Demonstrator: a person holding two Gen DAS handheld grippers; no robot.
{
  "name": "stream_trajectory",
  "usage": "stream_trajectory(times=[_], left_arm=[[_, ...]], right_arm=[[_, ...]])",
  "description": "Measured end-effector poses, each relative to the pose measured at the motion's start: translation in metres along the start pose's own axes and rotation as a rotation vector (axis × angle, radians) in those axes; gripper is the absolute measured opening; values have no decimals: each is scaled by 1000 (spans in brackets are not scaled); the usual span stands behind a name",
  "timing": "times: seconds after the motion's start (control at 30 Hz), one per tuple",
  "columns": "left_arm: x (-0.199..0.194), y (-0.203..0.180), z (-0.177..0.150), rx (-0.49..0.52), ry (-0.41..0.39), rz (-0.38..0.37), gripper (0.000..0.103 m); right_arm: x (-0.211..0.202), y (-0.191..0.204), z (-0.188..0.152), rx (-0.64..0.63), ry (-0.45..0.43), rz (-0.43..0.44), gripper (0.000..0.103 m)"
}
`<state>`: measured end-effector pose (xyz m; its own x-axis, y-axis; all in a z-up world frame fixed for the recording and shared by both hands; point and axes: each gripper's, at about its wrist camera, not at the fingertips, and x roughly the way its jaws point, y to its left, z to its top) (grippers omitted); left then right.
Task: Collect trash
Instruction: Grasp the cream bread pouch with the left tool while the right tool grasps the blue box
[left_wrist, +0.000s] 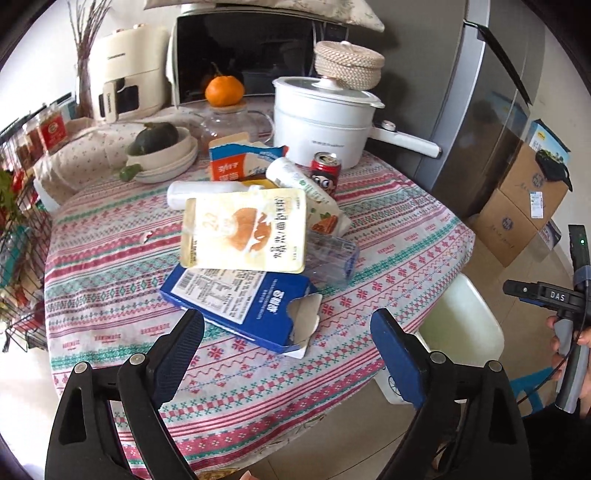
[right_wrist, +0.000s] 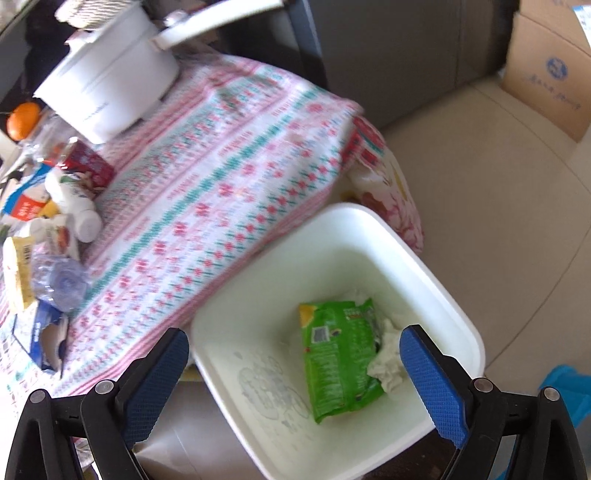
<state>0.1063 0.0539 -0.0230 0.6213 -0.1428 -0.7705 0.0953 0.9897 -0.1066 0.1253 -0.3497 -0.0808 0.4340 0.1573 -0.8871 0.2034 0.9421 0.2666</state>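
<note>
A pile of trash lies on the patterned tablecloth: a torn blue carton, a yellow-white bread wrapper, a crushed clear plastic bottle, a red can, a white bottle and an orange-blue carton. My left gripper is open and empty, just in front of the blue carton. My right gripper is open and empty above the white bin, which holds a green wrapper and crumpled tissue.
A white pot, a microwave, an orange, stacked bowls and a wire rack ring the table. Cardboard boxes stand on the floor by the fridge. The bin shows beside the table.
</note>
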Motion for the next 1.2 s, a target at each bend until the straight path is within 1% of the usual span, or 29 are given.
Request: stream_trajectory(times=[0.13, 0.27, 0.4, 0.53, 0.6, 0.67, 0.73, 0.8, 0.87, 0.93, 1.0, 1.07, 1.1, 1.13, 1.17, 1.2], left_arm=[[6, 25, -4, -44, 26, 43, 93], [21, 38, -7, -67, 67, 77, 93], [38, 47, -1, -113, 81, 70, 93], [54, 40, 12, -102, 64, 71, 93], [64, 32, 18, -103, 61, 59, 92], [73, 22, 25, -101, 61, 43, 90], [81, 9, 32, -81, 56, 41, 85], [89, -5, 37, -48, 48, 58, 81], [97, -15, 40, -20, 50, 82, 73], [107, -22, 42, -9, 64, 95, 61], [116, -25, 42, -2, 84, 107, 54], [122, -27, 41, 2, 103, 119, 52], [124, -27, 40, 3, 109, 126, 48], [125, -27, 40, 3, 113, 135, 42], [126, -27, 40, 4, 114, 141, 38], [126, -27, 39, 6, 112, 147, 32]], right_arm=[[-9, 31, -1, -67, -23, 38, 96], [-9, 59, -3, -109, -13, 73, 96], [-7, 83, -5, -146, -7, 108, 96], [-4, 105, -9, -180, 9, 125, 96], [-3, 111, -9, -190, 14, 136, 96], [-1, 117, -8, -199, 17, 141, 96], [1, 121, -6, -208, 23, 139, 96], [2, 123, -5, -216, 29, 138, 96], [4, 124, -4, -222, 35, 139, 96], [4, 123, -4, -226, 38, 136, 96], [5, 121, -4, -228, 39, 131, 96], [7, 119, -5, -230, 42, 121, 96], [7, 117, -5, -229, 44, 116, 96], [8, 115, -6, -228, 47, 113, 96], [8, 114, -6, -226, 50, 111, 96], [8, 112, -6, -225, 51, 110, 96]])
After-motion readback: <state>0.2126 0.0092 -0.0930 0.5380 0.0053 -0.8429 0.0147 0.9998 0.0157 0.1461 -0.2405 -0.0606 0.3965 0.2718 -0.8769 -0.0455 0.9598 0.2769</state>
